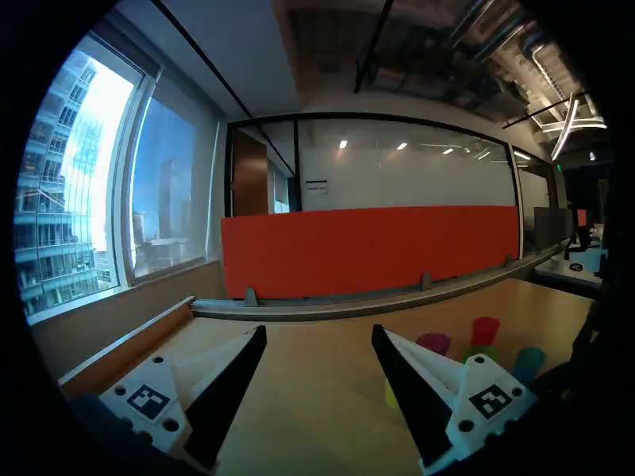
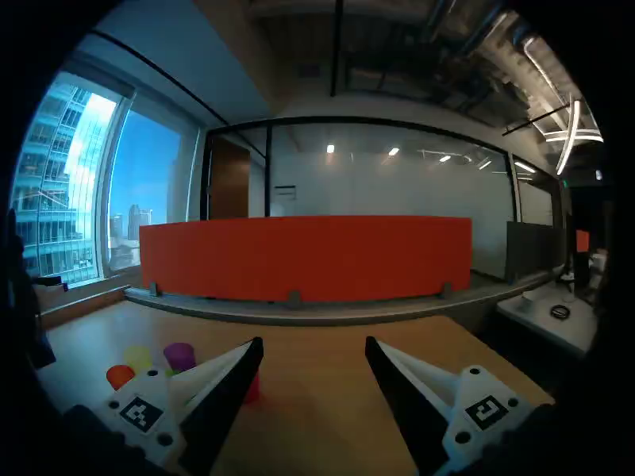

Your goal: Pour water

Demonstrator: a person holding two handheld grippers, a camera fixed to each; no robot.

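Several small coloured plastic cups stand in a cluster on the wooden desk (image 1: 317, 397). In the left gripper view they sit to the right, behind my right finger: a magenta cup (image 1: 434, 343), a red cup (image 1: 484, 329), a blue cup (image 1: 528, 363) and a part-hidden yellow cup (image 1: 389, 393). My left gripper (image 1: 317, 329) is open and holds nothing. In the right gripper view the cups lie to the left: an orange cup (image 2: 120, 375), a yellow cup (image 2: 136, 357), a purple cup (image 2: 179, 356) and a red cup (image 2: 252, 389) behind the left finger. My right gripper (image 2: 313, 341) is open above the desk (image 2: 317, 397).
An orange divider panel (image 1: 369, 250) on a grey rail closes off the desk's far edge. Large windows (image 1: 95, 206) run along the left. A white neighbouring desk (image 2: 548, 313) with small items stands at the right. Bare wood lies ahead of both grippers.
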